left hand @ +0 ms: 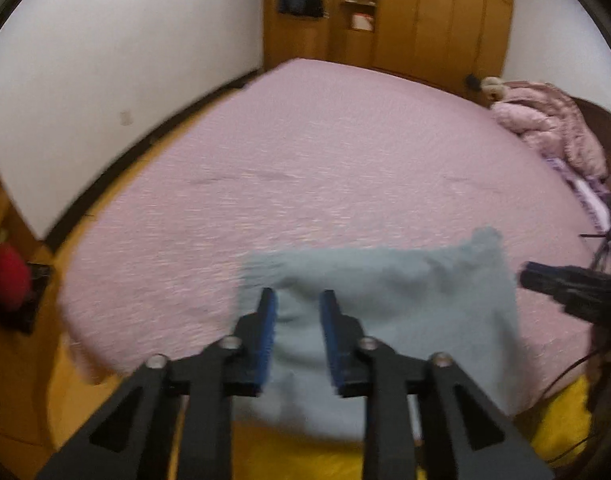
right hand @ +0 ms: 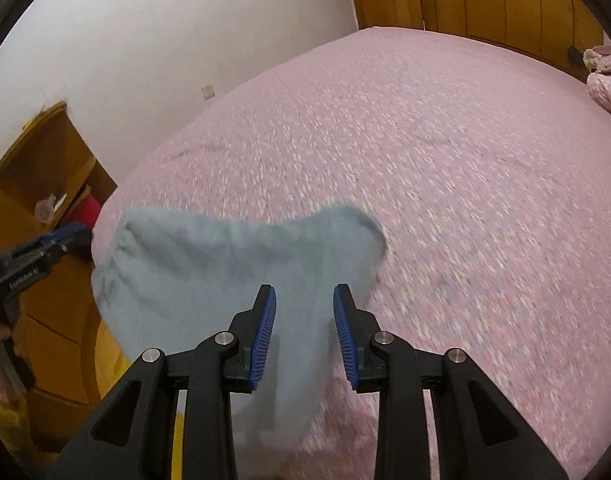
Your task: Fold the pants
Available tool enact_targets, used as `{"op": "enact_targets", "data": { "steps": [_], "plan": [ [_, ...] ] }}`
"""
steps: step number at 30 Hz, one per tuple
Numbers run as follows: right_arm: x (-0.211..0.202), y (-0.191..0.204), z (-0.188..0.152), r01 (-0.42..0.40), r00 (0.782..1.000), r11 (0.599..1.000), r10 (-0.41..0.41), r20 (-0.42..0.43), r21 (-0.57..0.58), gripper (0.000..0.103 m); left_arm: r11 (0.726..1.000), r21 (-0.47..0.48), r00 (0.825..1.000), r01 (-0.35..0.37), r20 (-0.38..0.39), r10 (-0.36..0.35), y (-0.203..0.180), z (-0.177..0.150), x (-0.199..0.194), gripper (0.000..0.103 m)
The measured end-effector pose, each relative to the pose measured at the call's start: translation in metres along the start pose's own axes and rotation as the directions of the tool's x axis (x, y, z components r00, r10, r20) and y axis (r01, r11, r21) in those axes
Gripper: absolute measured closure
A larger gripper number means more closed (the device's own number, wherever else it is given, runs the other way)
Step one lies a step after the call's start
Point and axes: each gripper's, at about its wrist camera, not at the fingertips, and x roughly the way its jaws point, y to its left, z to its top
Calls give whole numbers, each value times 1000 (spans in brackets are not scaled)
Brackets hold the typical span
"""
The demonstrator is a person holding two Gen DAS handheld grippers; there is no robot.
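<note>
Left wrist view: the left claw tilts down over the light-blue pants at the near edge of the pink bed, jaws parted, nothing pinched.

Right wrist view: the right claw angles down likewise, jaws apart, empty above the pants.

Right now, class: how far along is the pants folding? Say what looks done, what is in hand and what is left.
Done: the light blue pants lie on the pink bed as a compact bundle, apparently already folded.
In hand: nothing visibly gripped. The left gripper and the right gripper hover over the cloth, jaws apart.
Left: probably neatening the rumpled far edge; blur hides the layers.
</note>
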Motion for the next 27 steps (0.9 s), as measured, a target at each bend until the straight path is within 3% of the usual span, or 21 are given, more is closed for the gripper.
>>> {"op": "enact_targets", "data": {
  "steps": [3,6,7,9,13,18,23,27],
  "plan": [
    [17,2,8,5,1000,1000,-5,-11,14,72,1000,1,998,31,-48,-31,-8,7,34,85],
    [44,-5,17,39,999,999,-37,-40,33,72,998,36,993,-55,-101,58,-7,7,72,86],
    [53,-8,19,51,997,998,-49,-53,39,72,997,40,990,-71,-120,75,-3,6,81,92],
    [76,-18,20,64,994,997,-59,-88,52,75,998,27,988,-59,-144,62,9,2,97,98],
    [82,-25,24,40,997,996,-35,-63,78,75,1000,-7,989,-20,-145,19,15,3,87,99],
    [54,-19,23,49,997,995,-43,-70,83,75,1000,2,991,14,-130,-13,16,-14,49,99],
    [10,5,-8,-12,999,999,14,-41,43,75,999,-34,989,24,-147,-29,22,-51,14,99],
    [2,18,-40,-21,997,1000,20,-74,-4,75,998,-67,984,-12,-178,0,30,-69,20,99]
  ]
}}
